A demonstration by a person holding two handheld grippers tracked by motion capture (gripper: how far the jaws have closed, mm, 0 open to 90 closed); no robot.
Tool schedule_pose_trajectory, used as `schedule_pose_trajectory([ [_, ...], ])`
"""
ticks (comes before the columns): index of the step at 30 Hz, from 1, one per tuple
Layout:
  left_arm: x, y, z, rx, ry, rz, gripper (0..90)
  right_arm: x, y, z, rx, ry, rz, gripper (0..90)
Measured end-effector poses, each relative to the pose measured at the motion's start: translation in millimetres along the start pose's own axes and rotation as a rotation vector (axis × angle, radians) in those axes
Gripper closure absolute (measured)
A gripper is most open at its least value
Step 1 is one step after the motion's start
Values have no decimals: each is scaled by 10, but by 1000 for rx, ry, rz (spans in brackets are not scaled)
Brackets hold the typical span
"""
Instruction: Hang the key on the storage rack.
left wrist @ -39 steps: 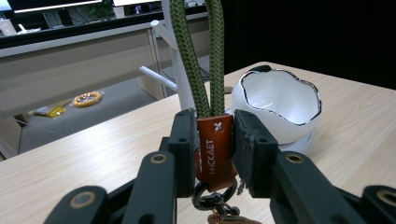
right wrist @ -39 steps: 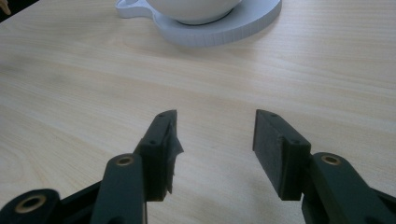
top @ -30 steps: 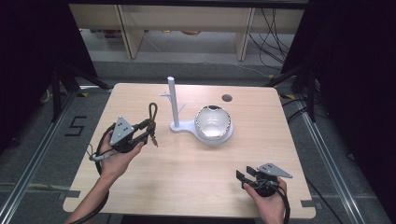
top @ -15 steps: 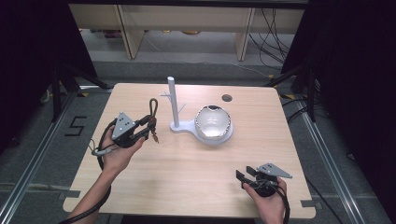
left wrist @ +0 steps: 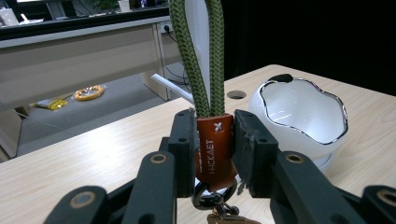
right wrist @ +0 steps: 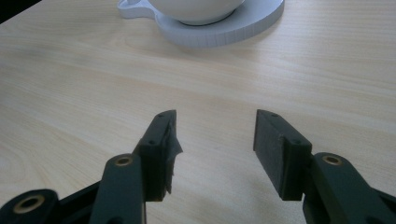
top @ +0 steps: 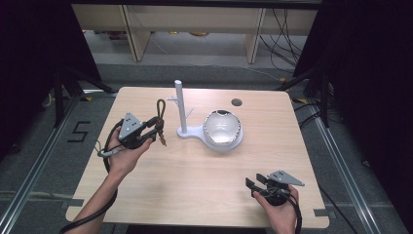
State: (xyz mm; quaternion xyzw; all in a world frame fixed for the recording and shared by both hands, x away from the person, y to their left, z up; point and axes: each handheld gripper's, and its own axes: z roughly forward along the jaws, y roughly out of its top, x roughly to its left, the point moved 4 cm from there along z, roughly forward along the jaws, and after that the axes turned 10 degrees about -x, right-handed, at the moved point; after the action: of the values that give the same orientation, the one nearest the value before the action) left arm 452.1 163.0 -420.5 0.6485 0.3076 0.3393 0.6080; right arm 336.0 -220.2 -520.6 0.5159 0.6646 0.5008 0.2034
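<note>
White bowl on stand base

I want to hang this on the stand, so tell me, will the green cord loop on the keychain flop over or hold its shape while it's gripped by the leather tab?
The green cord loop probably holds its shape: it rises upright above the leather tab clamped in the left gripper. The braid looks thick, so likely springy rather than limp. The metal ring hanging below may swing.
</note>
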Motion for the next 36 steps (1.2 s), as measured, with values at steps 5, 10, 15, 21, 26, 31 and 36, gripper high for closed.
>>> schedule_pose_trajectory([
  [5,19,13,60,8,1,-10,693,-3,-1,3,-2,1,-1,500],
  [10,36,16,105,12,-1,-13,693,-8,1,5,-6,3,-6,500],
  [15,61,18,145,17,1,-16,692,-9,2,7,-6,3,-8,500],
  [21,97,14,191,24,4,-26,692,-6,4,4,-4,3,-4,500],
  [26,126,16,237,30,3,-29,692,-13,4,5,-6,1,-7,500],
  [31,141,16,275,32,3,-33,692,-51,10,16,-18,6,-47,500],
  [36,158,22,308,37,2,-34,692,-51,8,25,-25,12,-42,500],
])
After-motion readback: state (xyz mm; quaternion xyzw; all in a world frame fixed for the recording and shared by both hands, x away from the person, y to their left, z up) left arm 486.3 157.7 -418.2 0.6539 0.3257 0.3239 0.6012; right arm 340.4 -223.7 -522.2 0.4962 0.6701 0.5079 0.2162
